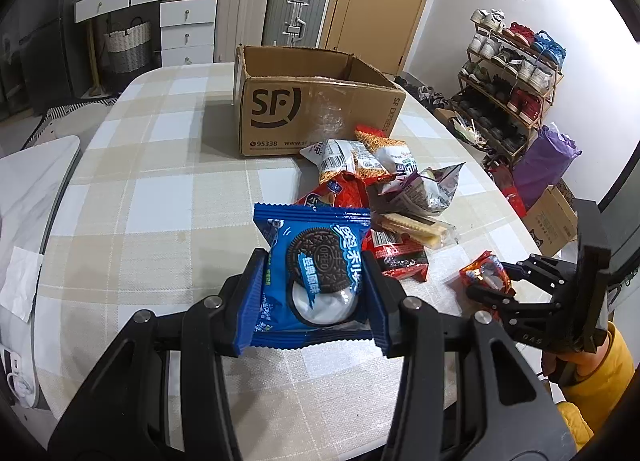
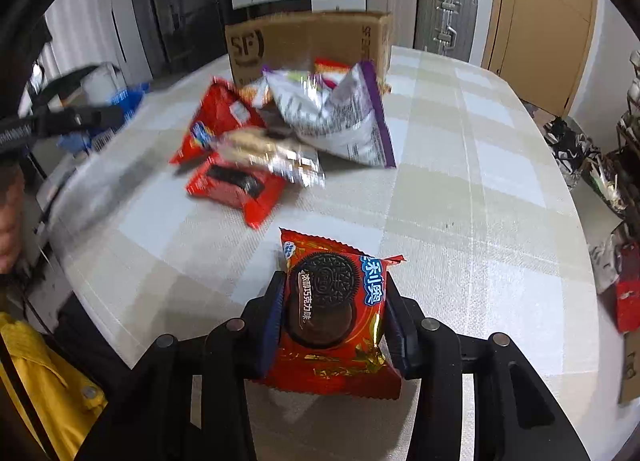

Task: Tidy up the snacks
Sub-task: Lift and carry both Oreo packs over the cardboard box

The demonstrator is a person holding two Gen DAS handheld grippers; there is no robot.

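Note:
My left gripper is shut on a blue Oreo packet and holds it above the checked table. My right gripper is shut on a red Oreo packet; it also shows in the left wrist view at the right, low over the table. A pile of snack packets lies between the grippers and the open SF cardboard box. The same pile and box show blurred in the right wrist view.
A white chair stands at the table's left edge. A shoe rack, a purple bag and a carton are beyond the right edge. Suitcases and drawers stand behind the table.

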